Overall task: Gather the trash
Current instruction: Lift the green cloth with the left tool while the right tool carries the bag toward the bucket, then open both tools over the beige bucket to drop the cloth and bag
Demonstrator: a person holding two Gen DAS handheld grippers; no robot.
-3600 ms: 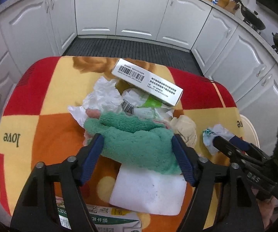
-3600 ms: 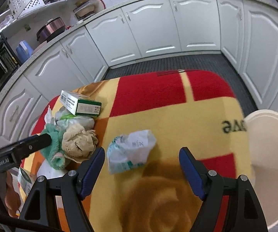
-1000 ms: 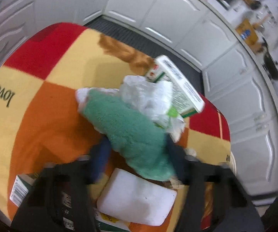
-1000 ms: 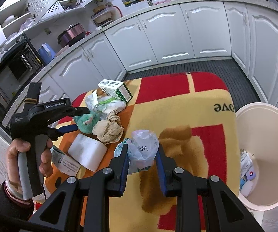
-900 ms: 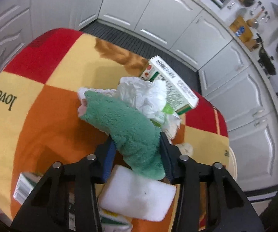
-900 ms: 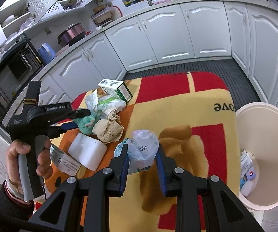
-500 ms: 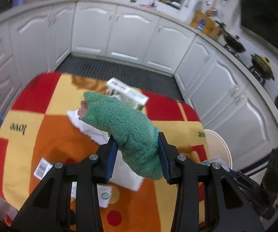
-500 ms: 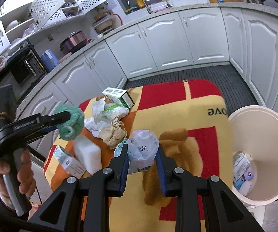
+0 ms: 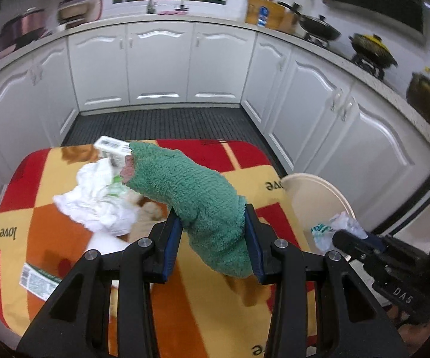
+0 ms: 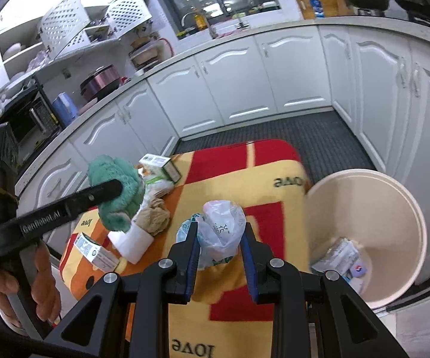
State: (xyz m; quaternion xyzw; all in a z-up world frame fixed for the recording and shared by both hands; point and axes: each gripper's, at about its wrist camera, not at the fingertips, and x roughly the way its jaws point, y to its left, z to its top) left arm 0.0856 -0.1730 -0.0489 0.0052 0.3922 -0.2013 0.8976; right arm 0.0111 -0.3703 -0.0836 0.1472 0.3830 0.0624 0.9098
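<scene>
My left gripper is shut on a fuzzy green sock and holds it high above the red, yellow and orange blanket. My right gripper is shut on a crumpled white plastic bag, held above the blanket's right side beside the cream trash bin. The sock also shows in the right wrist view. The bag shows in the left wrist view over the bin.
On the blanket lie crumpled white paper, a green-white box, a brown paper wad, a white block and a barcoded carton. The bin holds several wrappers. White cabinets surround the dark floor.
Both grippers have risen and moved right toward the bin. The left lifted the green sock off the trash pile; the right carried the bag nearer the bin's rim.
</scene>
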